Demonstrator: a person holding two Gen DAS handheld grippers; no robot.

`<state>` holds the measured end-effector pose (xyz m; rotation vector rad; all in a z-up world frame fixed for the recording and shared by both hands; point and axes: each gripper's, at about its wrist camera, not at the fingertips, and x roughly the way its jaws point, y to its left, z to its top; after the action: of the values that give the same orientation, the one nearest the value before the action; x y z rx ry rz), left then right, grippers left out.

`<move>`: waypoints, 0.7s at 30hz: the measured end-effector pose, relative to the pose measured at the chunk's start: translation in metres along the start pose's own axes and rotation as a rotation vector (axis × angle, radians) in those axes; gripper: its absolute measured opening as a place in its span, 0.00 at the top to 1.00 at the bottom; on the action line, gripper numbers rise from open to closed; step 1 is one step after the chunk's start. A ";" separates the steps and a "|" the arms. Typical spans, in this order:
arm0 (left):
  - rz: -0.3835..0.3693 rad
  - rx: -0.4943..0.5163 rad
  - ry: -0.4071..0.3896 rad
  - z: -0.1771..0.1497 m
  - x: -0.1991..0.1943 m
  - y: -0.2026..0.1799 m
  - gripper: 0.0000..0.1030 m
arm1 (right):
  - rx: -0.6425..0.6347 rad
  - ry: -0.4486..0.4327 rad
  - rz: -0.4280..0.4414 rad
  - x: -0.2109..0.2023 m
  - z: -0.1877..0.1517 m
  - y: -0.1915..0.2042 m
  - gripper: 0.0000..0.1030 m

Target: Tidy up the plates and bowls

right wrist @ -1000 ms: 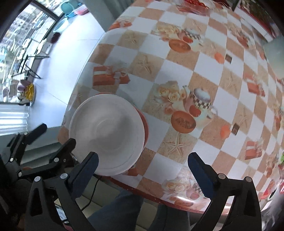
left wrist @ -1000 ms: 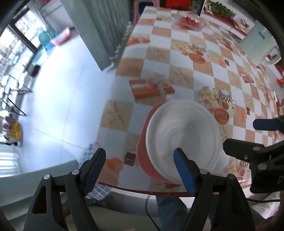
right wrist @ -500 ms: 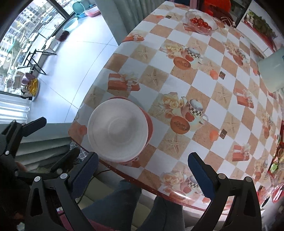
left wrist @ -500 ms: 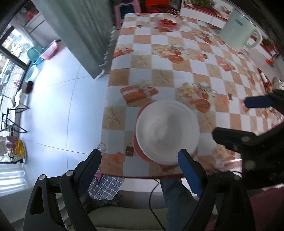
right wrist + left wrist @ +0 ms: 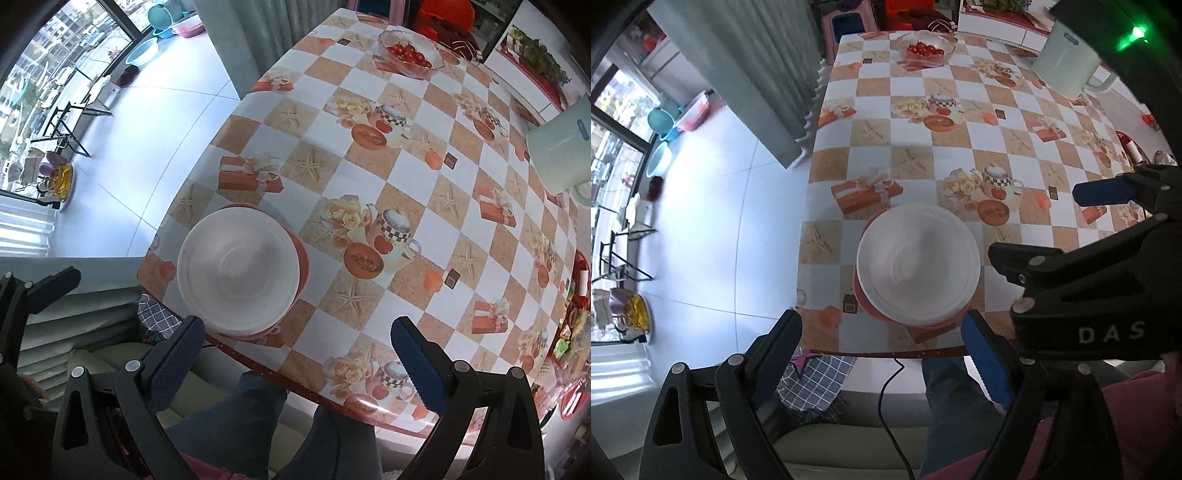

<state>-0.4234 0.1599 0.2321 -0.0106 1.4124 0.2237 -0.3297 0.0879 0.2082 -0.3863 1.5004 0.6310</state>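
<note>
White crockery is stacked near the table's front edge: a white bowl (image 5: 918,271) is nested on a red plate (image 5: 866,306), whose rim shows only as a crescent from about 6 to 9 o'clock around the bowl in the left wrist view. The stack sits on a checkered tablecloth (image 5: 960,147) and is touched by neither tool. The left gripper (image 5: 882,347) is held high above the table with its jaws spread wide and nothing between them — the bowl appears between the fingers only by line of sight. The right gripper (image 5: 297,349) is likewise released and empty, raised over the table edge, with the stack at roughly 10 o'clock of its opening. A glass bowl of tomatoes (image 5: 927,50) stands at the far end at 12 o'clock, and a pale kettle (image 5: 1067,68) at 1 o'clock, both well apart from the stack. The stacking is judged to be done, or nearly so. The remaining risk lies in where the stack was set: so close to the edge, it could be knocked or dragged off by a careless sweep of either gripper, or the bowl could be slid off the plate if it is nudged sideways rather than lifted.
</note>
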 end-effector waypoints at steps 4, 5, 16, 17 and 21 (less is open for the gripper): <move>0.008 0.007 0.000 0.000 -0.001 -0.001 0.12 | 0.008 0.002 0.008 0.001 0.000 -0.001 0.02; 0.010 0.009 0.000 0.000 0.000 -0.001 0.12 | 0.008 0.004 0.009 0.001 0.000 -0.001 0.02; 0.028 0.021 -0.011 0.004 -0.002 -0.002 0.12 | 0.007 0.008 0.006 0.003 0.002 -0.002 0.02; 0.028 0.020 -0.011 0.004 -0.003 -0.002 0.12 | 0.008 0.009 0.006 0.003 0.002 -0.002 0.02; 0.031 0.023 -0.013 0.006 -0.003 -0.002 0.12 | 0.011 0.008 0.007 0.003 0.002 -0.002 0.02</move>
<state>-0.4179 0.1581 0.2353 0.0315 1.4033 0.2323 -0.3272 0.0883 0.2046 -0.3757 1.5128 0.6269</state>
